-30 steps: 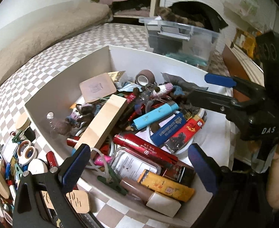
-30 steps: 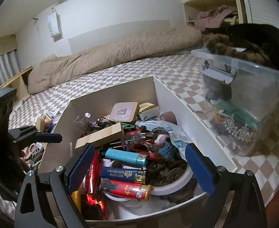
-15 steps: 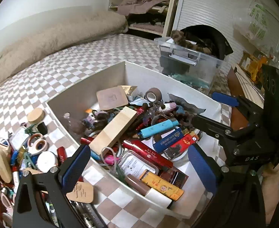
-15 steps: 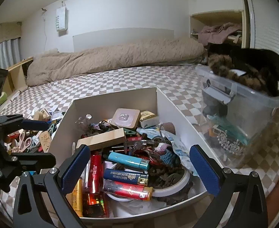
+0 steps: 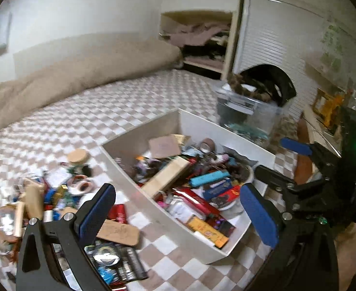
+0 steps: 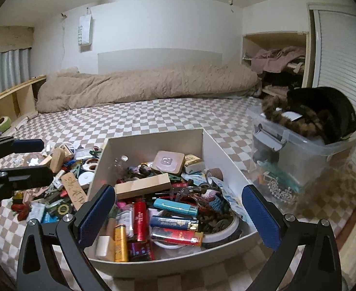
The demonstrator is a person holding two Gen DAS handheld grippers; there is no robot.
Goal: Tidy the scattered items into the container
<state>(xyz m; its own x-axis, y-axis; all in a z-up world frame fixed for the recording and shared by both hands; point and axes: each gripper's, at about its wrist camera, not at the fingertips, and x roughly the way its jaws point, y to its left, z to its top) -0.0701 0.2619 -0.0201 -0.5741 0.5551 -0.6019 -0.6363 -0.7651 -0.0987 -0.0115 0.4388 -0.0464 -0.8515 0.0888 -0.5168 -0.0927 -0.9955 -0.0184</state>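
Observation:
The white box (image 5: 119, 167) stands on the checked bed, packed with lighters, a wooden block (image 5: 165, 179), tape and other small things. A pile of scattered items (image 5: 56, 194) lies to its left, with a wooden tag (image 5: 118, 232) nearest me. My left gripper (image 5: 178, 218) hovers open over the box's near left corner, nothing between its fingers. My right gripper (image 6: 178, 218) hangs open above the near end of the box (image 6: 153, 143), also empty. Each gripper shows in the other's view: the right gripper (image 5: 282, 162) at the right, the left gripper (image 6: 29, 161) over the pile (image 6: 56, 181).
A clear plastic bin (image 6: 299, 157) with a dark furry thing on top stands right of the box. A rolled beige duvet (image 6: 141, 87) lies along the far wall. An open closet shelf (image 6: 275, 60) with clothes is at the back right. Bare checked sheet lies beyond the box.
Both grippers have risen and drawn back from the box, so more of the bed shows. The left view has swung toward the pile. The right jaws have spread slightly wider.

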